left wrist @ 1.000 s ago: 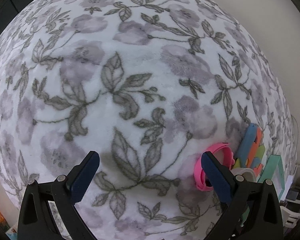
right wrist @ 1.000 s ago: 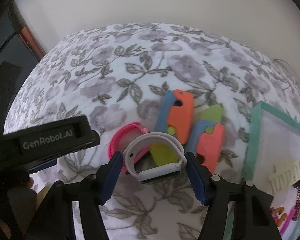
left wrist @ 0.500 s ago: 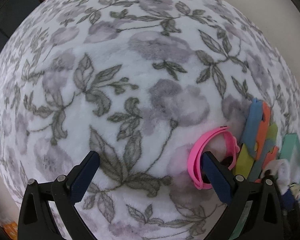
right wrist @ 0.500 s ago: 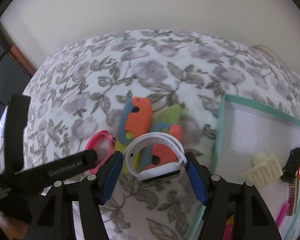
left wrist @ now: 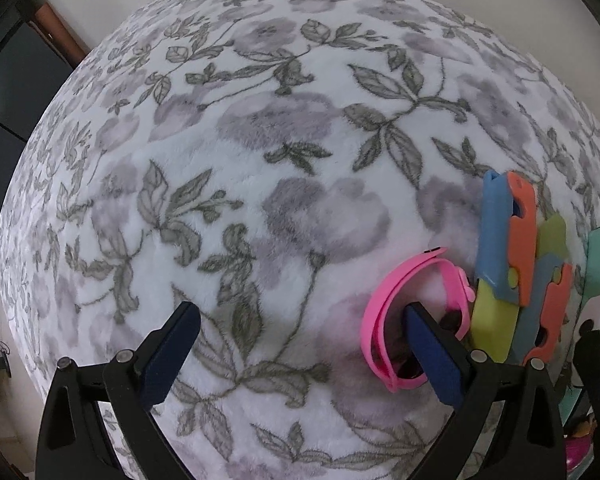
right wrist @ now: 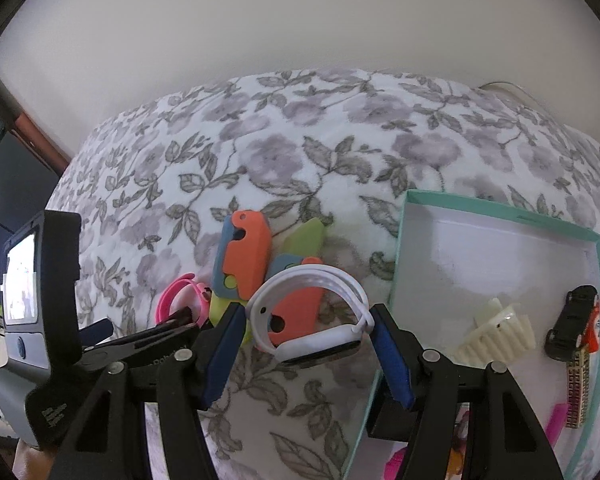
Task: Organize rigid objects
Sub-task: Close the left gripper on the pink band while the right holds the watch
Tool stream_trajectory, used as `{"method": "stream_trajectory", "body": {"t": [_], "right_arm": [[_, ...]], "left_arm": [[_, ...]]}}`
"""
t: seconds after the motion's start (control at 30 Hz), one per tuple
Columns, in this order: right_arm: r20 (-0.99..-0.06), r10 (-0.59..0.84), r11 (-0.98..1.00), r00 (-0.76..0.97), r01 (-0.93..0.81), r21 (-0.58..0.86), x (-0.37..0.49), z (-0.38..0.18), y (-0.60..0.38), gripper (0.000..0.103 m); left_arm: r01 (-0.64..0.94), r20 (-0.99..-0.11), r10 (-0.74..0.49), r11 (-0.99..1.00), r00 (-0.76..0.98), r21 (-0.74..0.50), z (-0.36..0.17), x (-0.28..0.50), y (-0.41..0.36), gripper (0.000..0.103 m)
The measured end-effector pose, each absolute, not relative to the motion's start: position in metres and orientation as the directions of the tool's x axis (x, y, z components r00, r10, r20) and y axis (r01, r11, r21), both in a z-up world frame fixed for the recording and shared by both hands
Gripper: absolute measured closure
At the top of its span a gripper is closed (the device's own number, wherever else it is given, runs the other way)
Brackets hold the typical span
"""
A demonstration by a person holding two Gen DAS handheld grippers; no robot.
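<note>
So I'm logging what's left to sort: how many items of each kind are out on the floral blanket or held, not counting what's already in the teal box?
Watches: 2, the white watch held in the right gripper and the pink watch on the blanket.
Orange-and-blue folding toys: 2, one lying partly on the other.
Total: 4.

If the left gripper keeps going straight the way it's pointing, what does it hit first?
Probably the floral blanket: the open left gripper has nothing between its fingers. The pink watch touches only its right finger, though depth is unclear.
</note>
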State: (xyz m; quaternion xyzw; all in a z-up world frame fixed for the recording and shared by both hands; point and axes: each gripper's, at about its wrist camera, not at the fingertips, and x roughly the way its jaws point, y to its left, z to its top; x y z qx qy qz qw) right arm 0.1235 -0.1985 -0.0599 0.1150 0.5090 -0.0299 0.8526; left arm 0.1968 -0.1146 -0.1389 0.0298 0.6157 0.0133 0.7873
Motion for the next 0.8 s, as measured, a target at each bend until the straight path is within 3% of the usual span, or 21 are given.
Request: {"method": "stream_trajectory", "body": {"t": [0.57, 0.8], "right_arm": [[-0.861, 0.076, 0.963, 0.502, 0.186, 0.194, 0.116, -0.047, -0.212, 0.037], [-0.856, 0.078, 0.959, 0.51, 0.196, 0.205, 0.113, -0.044, -0.216, 0.037]], "left_arm": [[0.173, -0.949, 0.009, 0.983, 0.315, 0.066, -0.112, 0.188, -0.184, 0.079], [0.166, -0.95, 0.013, 0.984, 0.313, 0.068, -0.11, 0.185, -0.198, 0.081]]}}
